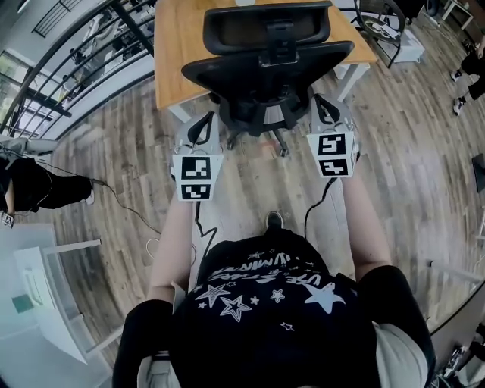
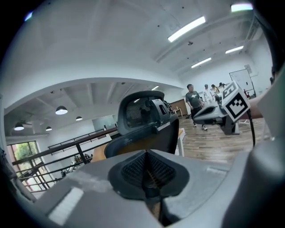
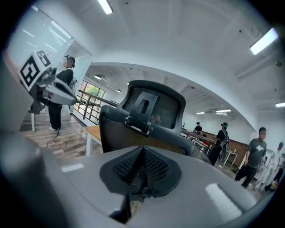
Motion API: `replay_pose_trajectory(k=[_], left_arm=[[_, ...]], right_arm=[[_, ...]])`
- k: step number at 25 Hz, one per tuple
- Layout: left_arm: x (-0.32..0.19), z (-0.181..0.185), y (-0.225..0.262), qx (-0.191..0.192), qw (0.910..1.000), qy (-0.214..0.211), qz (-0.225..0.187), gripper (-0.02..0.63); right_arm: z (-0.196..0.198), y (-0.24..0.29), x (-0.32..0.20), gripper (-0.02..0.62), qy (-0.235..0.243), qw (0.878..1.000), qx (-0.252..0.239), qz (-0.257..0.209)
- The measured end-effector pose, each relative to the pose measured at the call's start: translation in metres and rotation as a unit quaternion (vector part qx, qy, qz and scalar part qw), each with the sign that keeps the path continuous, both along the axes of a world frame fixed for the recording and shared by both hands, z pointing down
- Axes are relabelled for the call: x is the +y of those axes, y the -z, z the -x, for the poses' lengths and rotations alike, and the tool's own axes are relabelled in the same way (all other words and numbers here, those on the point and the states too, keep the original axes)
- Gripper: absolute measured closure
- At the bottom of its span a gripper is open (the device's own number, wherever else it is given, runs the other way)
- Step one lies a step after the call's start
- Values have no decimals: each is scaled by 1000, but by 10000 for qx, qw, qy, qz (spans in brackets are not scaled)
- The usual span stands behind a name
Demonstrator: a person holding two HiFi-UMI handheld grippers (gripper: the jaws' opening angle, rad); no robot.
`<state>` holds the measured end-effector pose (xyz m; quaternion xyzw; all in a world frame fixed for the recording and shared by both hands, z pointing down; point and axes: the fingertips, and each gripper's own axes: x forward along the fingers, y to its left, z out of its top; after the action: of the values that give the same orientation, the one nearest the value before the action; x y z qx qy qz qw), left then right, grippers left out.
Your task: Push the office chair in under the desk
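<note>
A black mesh office chair (image 1: 267,57) with a headrest stands at the front edge of the wooden desk (image 1: 176,45), its back toward me. My left gripper (image 1: 201,129) is just behind the left side of the backrest, and my right gripper (image 1: 327,114) is just behind the right side. In the left gripper view the left gripper (image 2: 147,171) is shut, its ribbed pads (image 2: 133,171) together with nothing between them, and the chair (image 2: 144,122) rises ahead. In the right gripper view the right gripper (image 3: 141,169) is also shut and empty, facing the chair (image 3: 149,116). Whether either gripper touches the chair I cannot tell.
The desk's white legs (image 1: 345,76) flank the chair base. A black railing (image 1: 83,53) runs along the far left. A white table (image 1: 45,299) stands at the near left, and a cable (image 1: 121,201) lies on the wood floor. Another chair (image 1: 383,23) and several people are beyond the desk.
</note>
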<state>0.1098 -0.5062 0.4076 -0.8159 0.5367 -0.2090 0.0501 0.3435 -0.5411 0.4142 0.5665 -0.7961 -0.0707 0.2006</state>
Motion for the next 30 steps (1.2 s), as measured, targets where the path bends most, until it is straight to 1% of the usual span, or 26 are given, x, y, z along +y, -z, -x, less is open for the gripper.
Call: replay_pose_trajectory(k=[2,4,10,15,21,26,30], left_arm=[[10,3,-4,152,9996,-137,173,604],[22,14,-8,207,9991,-220,289,604],[64,55,-25,264,9977,-406,472,604],[100,90,-32,386,9966,-491,529,604],[120,97,-39,492,9948,-722,530,604],[175,123,-28,703,9913,-1016,445,604],[205,150,-26,808,9890,-1141,481,604]], right_arm=[[8,-7,11,594,-23,9994,-251,253],[19,-12,24,594,-39,9981,-423,453],[55,-24,68,594,-203,9968,-268,722],[95,-20,108,594,-244,9970,-193,703],[110,-24,138,594,-373,9965,-151,727],[141,-12,203,594,-582,9960,-108,672],[168,-11,242,594,-731,9947,-77,716]])
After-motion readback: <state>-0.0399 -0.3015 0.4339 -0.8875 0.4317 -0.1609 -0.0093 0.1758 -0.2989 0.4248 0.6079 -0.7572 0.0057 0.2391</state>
